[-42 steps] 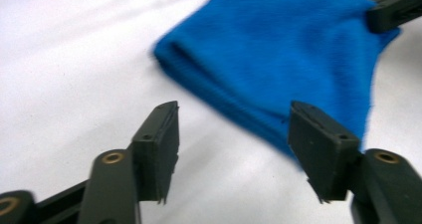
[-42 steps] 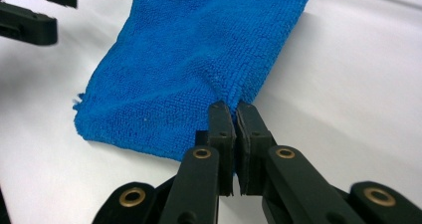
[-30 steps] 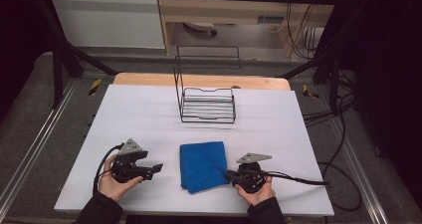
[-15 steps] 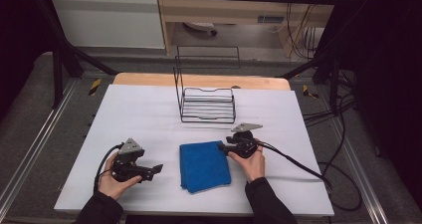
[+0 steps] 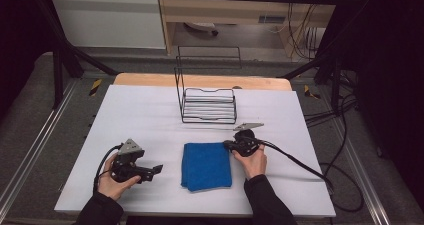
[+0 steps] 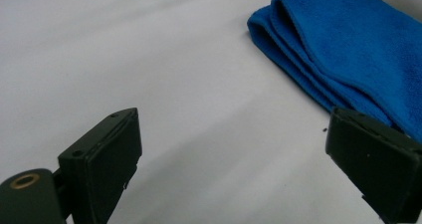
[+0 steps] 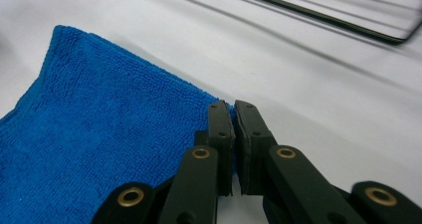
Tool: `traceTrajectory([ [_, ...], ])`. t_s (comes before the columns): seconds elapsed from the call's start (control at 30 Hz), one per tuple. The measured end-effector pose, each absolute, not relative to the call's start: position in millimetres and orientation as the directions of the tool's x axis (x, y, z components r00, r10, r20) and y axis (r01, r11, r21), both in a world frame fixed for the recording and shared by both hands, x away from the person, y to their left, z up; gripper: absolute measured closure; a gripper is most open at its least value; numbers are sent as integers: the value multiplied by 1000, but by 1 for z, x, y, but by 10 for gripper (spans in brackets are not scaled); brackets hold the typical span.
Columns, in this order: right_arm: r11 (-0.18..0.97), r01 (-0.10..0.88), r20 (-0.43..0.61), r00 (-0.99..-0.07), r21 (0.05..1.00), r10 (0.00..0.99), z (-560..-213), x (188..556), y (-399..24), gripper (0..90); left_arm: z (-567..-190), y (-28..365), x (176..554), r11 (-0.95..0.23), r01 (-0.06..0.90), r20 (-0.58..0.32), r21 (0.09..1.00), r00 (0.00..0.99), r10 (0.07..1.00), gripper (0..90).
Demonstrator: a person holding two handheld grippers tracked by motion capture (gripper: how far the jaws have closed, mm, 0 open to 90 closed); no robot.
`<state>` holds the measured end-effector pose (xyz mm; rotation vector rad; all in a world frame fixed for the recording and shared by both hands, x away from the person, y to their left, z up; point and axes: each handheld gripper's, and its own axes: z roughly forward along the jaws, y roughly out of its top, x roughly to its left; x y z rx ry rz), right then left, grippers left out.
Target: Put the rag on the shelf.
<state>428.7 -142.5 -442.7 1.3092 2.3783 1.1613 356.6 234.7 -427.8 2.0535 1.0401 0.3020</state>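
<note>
I have the folded blue microfibre cloth (image 5: 206, 165) lying flat on the white table cover (image 5: 150, 115), toward the near edge and between my two hands. My right gripper (image 5: 229, 145) sits at the cloth's far right corner. Its jaws have just been closing, and in the right gripper view they are clenched on the edge of that corner, with a sliver of blue (image 7: 99, 149) showing between the pads. The rest of the cloth spreads away to the left of those jaws in that view.

My left gripper (image 5: 156, 170) rests on the table cover to the left of the cloth, apart from it. Its jaws have just been opening and stand spread wide with nothing between them but bare cover; the cloth's folded edge (image 6: 318, 64) lies ahead, beyond the right-hand jaw.

A black wire rack (image 5: 207, 102) stands farther back, well apart from the cloth.
</note>
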Motion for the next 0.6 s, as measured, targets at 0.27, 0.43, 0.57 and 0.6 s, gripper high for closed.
traceTrajectory([
  [0.27, 294, 615, 182, -592, 732, 786, -446, 424, -148, 741, -425, 233, 357, -341, 567, -149, 750, 647, 748, 64],
  [0.43, 292, 560, 173, -634, 775, 754, -432, 418, -157, 484, -417, 228, 362, -334, 552, -145, 764, 651, 745, 41],
  [0.57, 270, 528, 186, -657, 805, 730, -425, 408, -170, 325, -411, 219, 369, -339, 545, -139, 767, 657, 741, 44],
  [0.6, 266, 525, 187, -658, 809, 730, -425, 406, -174, 285, -409, 216, 371, -344, 541, -133, 767, 659, 740, 45],
])
